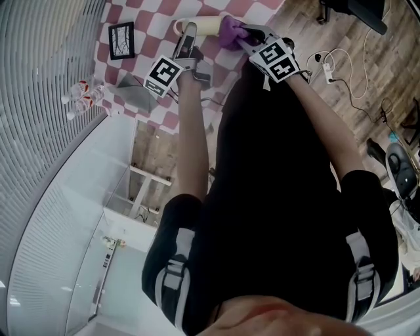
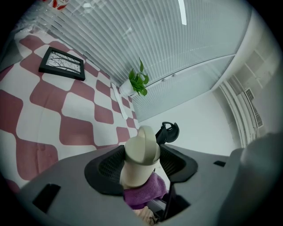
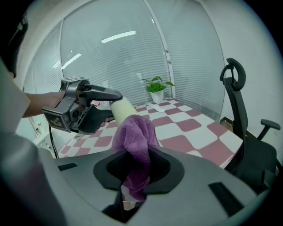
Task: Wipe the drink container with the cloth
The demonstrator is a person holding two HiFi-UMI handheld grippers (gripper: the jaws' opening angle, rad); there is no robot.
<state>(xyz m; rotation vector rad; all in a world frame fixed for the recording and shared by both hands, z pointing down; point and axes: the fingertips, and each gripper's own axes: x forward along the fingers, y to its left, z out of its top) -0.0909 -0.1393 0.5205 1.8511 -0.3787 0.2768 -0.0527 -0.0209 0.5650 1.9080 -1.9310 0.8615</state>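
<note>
Left tool [image 2: 142, 167] clamped on cream drink container [image 2: 141, 152]; right tool [image 3: 137, 170] clamped on purple cloth [image 3: 135, 134], cloth hiding container's lower end.

Arms outstretched, left tool [image 1: 189, 29] tight on the container [image 1: 207, 26], right tool [image 1: 245, 33] tight on the cloth [image 1: 230, 31]

Soft, even, bright light filled every view. A white light strip [image 2: 182, 12] glared at the left gripper view's top; both gripper views bent strongly, corners black.

Checked table [image 2: 75, 106] with a black picture frame [image 2: 62, 63] on it. Potted plant [image 2: 138, 82] on its far end. Office chair [image 3: 261, 152] beside it.
</note>
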